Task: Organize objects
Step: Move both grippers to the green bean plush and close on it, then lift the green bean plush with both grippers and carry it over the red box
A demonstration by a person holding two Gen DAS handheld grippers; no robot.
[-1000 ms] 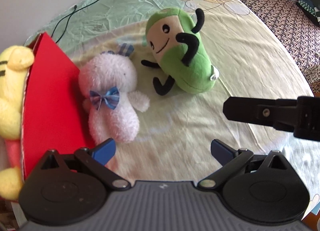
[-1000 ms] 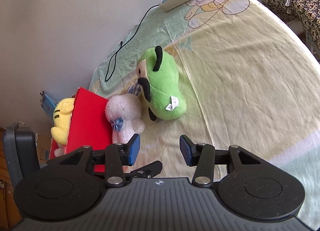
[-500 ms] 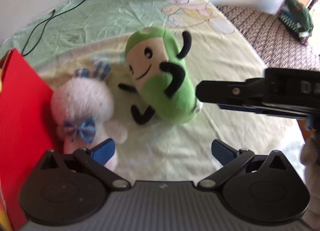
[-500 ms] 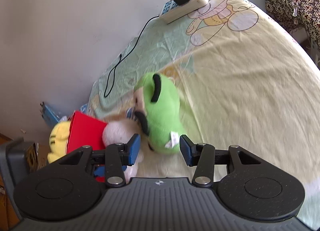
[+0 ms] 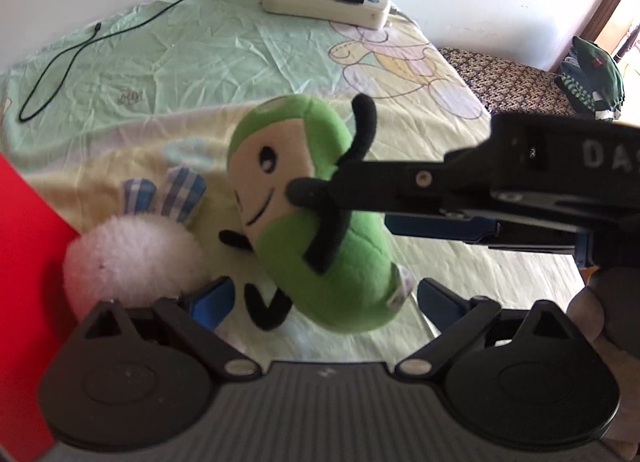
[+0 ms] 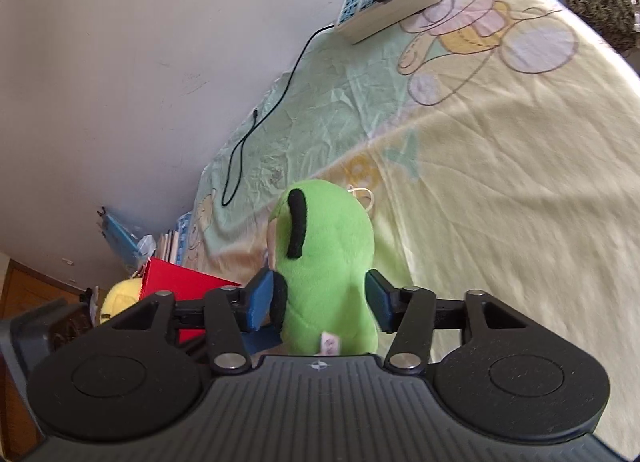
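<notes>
Left wrist view: the left gripper [image 5: 320,298] is hovering with its jaws spread wide, gripping nothing, just near of the green plush toy [image 5: 320,222] lying on the cartoon-print bedsheet [image 5: 200,62]. The right gripper [image 5: 400,202] is reaching in from the right across the toy's middle. A white fluffy plush [image 5: 132,258] is lying left of the toy, beside a red box [image 5: 24,262]; a power strip [image 5: 324,2] is resting at the far edge.

Right wrist view: the right gripper [image 6: 318,302] is bracketing the green plush toy [image 6: 328,262], its blue pads [image 6: 256,302] apparently touching both flanks, though firm clamping is unclear. A yellow plush [image 6: 120,298] is sitting left of the red box [image 6: 180,282].
</notes>
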